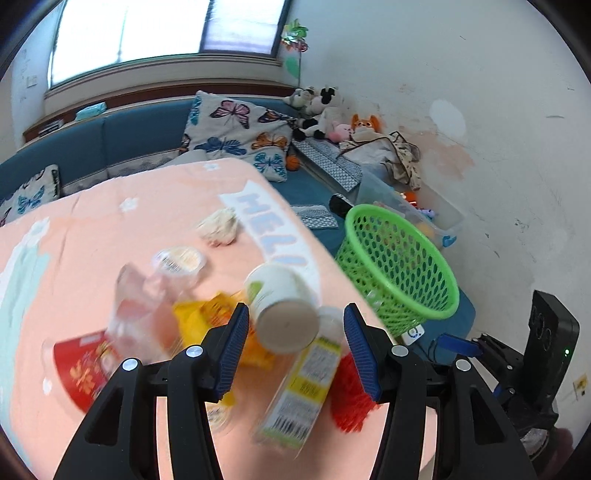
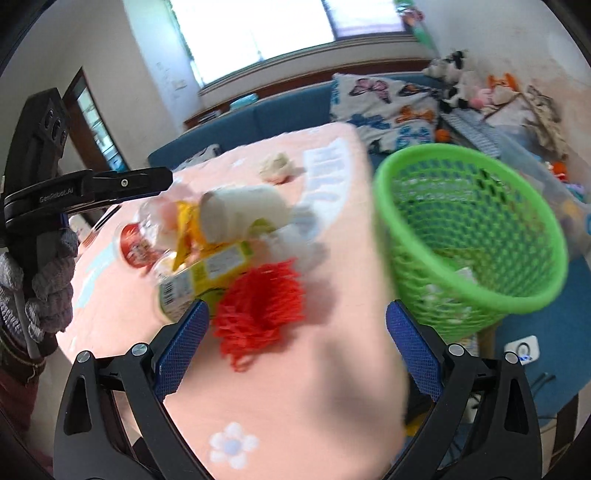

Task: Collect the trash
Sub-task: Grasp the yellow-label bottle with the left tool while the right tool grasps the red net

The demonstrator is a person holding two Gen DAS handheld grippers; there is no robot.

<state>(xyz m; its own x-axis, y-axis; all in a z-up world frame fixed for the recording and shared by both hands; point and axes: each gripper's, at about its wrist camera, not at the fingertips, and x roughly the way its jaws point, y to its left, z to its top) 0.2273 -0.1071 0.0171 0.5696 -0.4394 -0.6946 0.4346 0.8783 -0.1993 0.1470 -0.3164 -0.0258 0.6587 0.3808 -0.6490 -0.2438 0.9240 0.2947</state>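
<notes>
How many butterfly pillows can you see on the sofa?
2: one butterfly pillow behind the table's far corner, another butterfly pillow at the sofa's left end. Others may be hidden.

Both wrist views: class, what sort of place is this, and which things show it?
Probably a home living or play room: a blue sofa with butterfly cushions, plush toys, and a window behind.

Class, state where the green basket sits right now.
The green basket stands off the table's right edge, beyond the red shreds; the left wrist view shows it there too.
</notes>
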